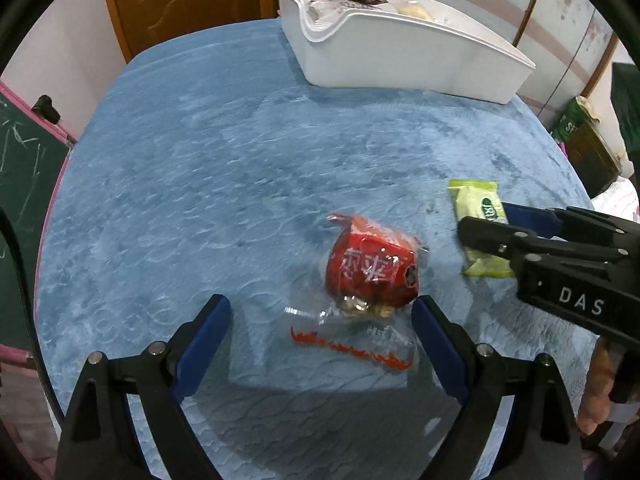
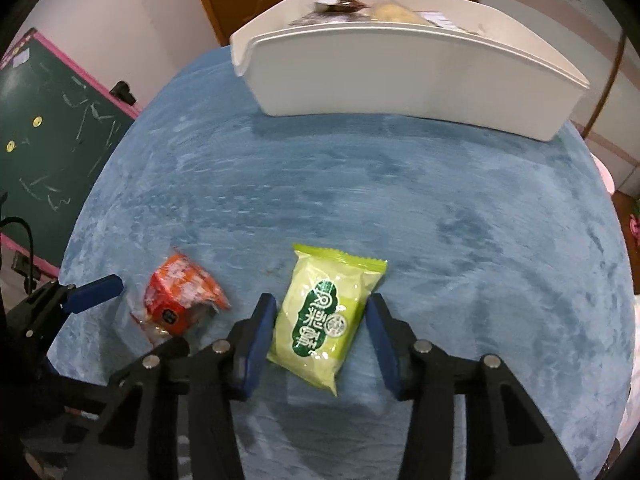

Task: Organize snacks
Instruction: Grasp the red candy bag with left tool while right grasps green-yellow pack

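1. The tabletop (image 2: 400, 208) is covered with a blue plush cloth and carries everything here.
2. A white bin (image 2: 400, 76) stands at the far edge of the tabletop, well apart from both tongs, with a few wrapped snacks inside it.
3. The left tongs (image 1: 322, 316) point steeply down over the near part of the tabletop with the fingers spread wide and nothing gripped.
4. The right tongs (image 2: 322, 320) point down just to the right of them, with the fingers partly apart.
5. The green snack pack (image 2: 324, 320) lies flat on the cloth between the two fingers of the right tongs. The left pad sits at the pack's edge, while a narrow gap shows at the right pad, so the pack is straddled, not pinched.
6. The red snack bag (image 1: 372, 276), in a clear crinkled wrapper, lies on the cloth just ahead of the left tongs. It sits nearer the right fingertip, and its clear tail reaches back into the gap between the fingers. No pad touches it.
7. The red bag and the green pack lie near each other, side by side, not touching.
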`<act>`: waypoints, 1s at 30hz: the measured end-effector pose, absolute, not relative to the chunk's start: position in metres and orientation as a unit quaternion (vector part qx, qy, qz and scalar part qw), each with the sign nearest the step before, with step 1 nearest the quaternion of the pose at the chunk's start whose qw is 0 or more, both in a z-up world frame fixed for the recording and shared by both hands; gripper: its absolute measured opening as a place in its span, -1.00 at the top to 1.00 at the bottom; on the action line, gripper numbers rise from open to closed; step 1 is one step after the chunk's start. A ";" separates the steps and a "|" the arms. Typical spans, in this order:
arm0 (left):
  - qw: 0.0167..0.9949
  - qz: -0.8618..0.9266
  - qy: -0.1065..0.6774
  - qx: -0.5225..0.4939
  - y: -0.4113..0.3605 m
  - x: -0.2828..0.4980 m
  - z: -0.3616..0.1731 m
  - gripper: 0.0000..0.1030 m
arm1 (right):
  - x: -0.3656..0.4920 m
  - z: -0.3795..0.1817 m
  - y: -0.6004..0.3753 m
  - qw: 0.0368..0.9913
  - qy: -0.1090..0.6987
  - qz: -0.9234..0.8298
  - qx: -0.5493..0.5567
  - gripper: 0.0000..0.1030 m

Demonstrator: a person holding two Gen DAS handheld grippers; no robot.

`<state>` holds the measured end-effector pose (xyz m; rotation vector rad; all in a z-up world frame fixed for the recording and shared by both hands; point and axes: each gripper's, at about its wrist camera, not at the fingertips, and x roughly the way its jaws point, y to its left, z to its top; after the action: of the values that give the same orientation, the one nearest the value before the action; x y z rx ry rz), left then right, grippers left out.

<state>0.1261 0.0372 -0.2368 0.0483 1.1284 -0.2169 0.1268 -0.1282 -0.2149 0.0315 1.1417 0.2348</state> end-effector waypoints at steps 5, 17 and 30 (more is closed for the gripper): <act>0.836 -0.108 0.538 0.022 0.030 0.135 -0.240 -0.77 | 0.123 -0.215 -0.137 0.837 0.536 0.109 0.012 0.11; 0.827 -0.109 0.551 -0.012 0.027 0.145 -0.242 -0.51 | 0.120 -0.218 -0.134 0.842 0.528 0.111 -0.005 0.09; 0.867 -0.110 0.486 0.017 0.010 0.124 -0.200 -0.08 | 0.104 -0.198 -0.131 0.855 0.501 0.135 -0.001 0.14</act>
<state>0.1240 0.0104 -0.1997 0.0351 1.0174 -0.2293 0.1039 -0.1314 -0.1981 -0.0015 1.0545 0.2835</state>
